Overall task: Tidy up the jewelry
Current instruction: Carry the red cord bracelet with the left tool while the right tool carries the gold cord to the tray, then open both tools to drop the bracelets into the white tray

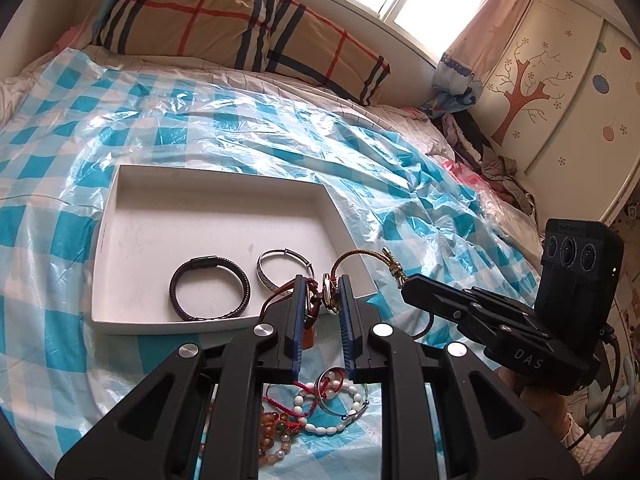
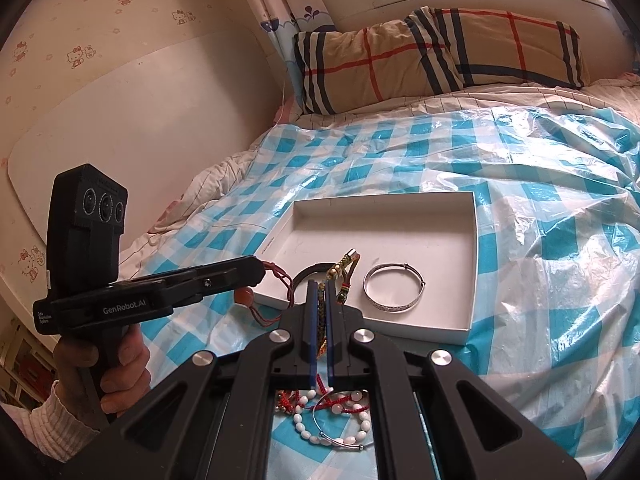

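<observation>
Left to right: black braided bracelet (image 1: 209, 289) and silver bangle (image 1: 280, 272) lying in white tray (image 1: 120, 184), sorted. Left gripper (image 1: 320, 300) clamped on red cord bracelet (image 2: 276, 276), right gripper (image 2: 319, 308) shut on gold-green braided bracelet (image 2: 340, 276), both above the tray's near edge, apparently untangling. Bead pile (image 1: 316, 408) waiting below.

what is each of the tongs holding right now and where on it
Left tongs: thin red cord bracelet, pinched at its knotted end. Right tongs: gold-and-green braided cord bracelet, gripped along its braid.
</observation>
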Motion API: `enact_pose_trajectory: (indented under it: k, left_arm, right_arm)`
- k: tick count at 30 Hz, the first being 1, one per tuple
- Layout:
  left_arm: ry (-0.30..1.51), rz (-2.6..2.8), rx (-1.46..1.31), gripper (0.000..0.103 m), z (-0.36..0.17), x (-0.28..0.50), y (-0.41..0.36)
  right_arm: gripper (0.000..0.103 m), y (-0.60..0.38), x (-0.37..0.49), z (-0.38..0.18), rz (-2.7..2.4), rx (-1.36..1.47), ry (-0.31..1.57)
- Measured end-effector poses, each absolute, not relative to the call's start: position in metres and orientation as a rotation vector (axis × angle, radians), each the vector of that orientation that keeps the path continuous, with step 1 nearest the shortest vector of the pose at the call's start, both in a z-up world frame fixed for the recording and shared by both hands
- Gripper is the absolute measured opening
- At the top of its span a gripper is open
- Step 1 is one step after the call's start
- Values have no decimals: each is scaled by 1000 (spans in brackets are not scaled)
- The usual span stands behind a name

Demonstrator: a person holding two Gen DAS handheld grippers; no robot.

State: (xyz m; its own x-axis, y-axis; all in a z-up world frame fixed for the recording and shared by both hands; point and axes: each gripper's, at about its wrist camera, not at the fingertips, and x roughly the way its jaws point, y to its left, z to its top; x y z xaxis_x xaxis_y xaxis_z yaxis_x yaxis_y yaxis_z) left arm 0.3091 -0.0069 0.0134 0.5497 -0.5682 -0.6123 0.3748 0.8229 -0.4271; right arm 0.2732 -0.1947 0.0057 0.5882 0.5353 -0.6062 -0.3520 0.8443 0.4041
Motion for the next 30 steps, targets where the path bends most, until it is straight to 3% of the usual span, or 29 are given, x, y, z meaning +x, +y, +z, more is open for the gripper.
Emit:
enact_pose_trajectory:
  k: [30]
  left_arm:
    - [842, -477, -276, 15, -28, 362, -5]
  right_arm:
    - [4, -164, 334, -43, 545, 198, 866]
